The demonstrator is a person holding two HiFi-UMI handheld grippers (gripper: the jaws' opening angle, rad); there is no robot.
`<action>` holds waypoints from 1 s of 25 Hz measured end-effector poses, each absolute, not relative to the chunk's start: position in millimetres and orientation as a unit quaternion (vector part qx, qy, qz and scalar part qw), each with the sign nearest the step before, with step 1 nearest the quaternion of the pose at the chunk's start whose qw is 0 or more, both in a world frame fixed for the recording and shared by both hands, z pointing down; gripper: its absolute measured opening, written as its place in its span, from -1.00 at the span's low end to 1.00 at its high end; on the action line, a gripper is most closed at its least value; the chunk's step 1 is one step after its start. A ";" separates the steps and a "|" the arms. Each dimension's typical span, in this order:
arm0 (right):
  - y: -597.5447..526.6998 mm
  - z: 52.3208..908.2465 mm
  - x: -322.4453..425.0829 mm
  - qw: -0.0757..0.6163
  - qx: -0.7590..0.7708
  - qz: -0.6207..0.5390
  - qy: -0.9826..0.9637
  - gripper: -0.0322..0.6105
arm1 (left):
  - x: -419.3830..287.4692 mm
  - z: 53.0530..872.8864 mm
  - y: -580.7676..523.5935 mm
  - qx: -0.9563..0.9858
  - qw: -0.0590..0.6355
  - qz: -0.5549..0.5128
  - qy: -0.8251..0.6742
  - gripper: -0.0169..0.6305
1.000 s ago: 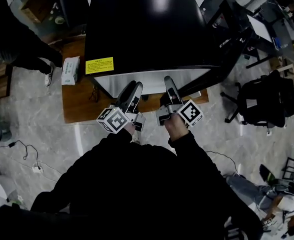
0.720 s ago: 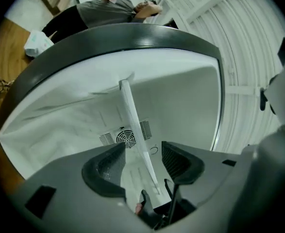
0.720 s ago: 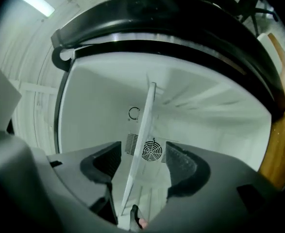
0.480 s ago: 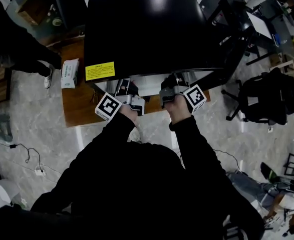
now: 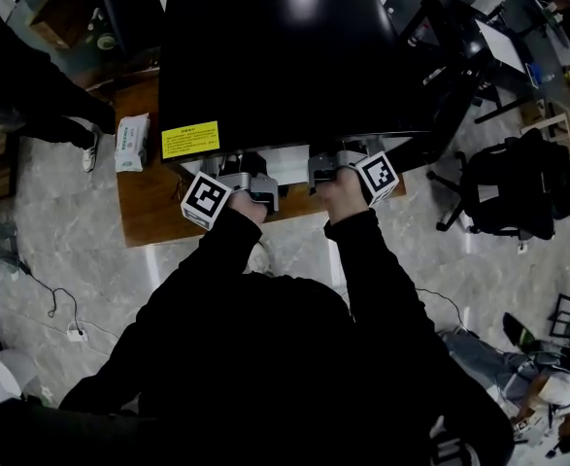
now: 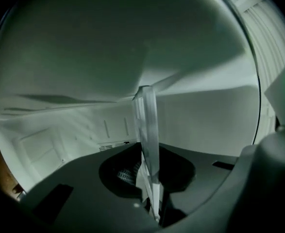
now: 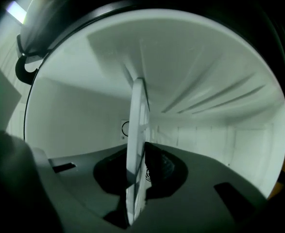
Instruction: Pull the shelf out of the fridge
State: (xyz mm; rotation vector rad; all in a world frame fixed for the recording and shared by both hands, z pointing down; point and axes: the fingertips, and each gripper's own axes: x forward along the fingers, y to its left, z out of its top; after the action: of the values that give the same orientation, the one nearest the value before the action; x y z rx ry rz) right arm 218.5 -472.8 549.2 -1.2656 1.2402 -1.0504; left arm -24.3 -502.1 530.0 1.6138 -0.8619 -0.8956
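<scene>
Fridge (image 5: pixel 285 56), small, black, sits on a wooden tabletop (image 5: pixel 153 212), seen from above, with a yellow label (image 5: pixel 190 139) at its front left corner. A person in black sleeves leans over it, both arms stretched to the fridge's open front.

The left gripper (image 5: pixel 241 178) pokes in under the fridge's top edge, and only its rear and marker cube (image 5: pixel 207 200) stick out. The right gripper (image 5: pixel 333 166) does the same beside it, marker cube (image 5: pixel 379 178) out to the right. The two are near each other and level.

The shelf (image 6: pixel 146 125) is inside the fridge. In the left gripper view it shows edge-on as a clear, pale slab running between the dark jaws, with the white inner wall (image 6: pixel 205 115) behind. The jaws have just been closing and now pinch the shelf's front edge, pads against both faces. The right gripper view gives the same picture: the shelf's edge (image 7: pixel 137 130) is clamped between jaws that have just closed on it, with the ribbed white lining (image 7: pixel 215 101) behind.

In the head view a pale strip shows between the two grippers at the fridge mouth; I cannot tell whether it is shelf or lining.

A tissue pack (image 5: pixel 129 142) lies on the tabletop left of the fridge. Another person (image 5: pixel 22 66) stands at far left, and a black chair (image 5: pixel 513 197) is at right on the grey floor.
</scene>
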 end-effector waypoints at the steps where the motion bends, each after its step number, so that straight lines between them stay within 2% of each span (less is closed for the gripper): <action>1: -472.3 548.0 218.6 0.518 -0.526 -0.436 0.514 -0.77 | -24.0 530.1 -501.3 0.670 0.529 -0.375 -0.360 -0.78; 15: -433.7 540.6 213.6 0.501 -0.527 -0.449 0.520 -0.79 | -24.9 533.1 -464.0 0.651 0.544 -0.372 -0.377 -0.83; 25: -366.6 537.8 211.5 0.497 -0.499 -0.463 0.538 -0.80 | -26.8 533.1 -393.6 0.643 0.535 -0.376 -0.398 -0.83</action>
State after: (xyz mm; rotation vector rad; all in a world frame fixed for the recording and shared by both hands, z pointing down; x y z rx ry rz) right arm 211.5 -366.6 537.8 -1.2093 1.3015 -1.1202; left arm -26.8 -393.6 533.1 1.5320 -0.9485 -0.8952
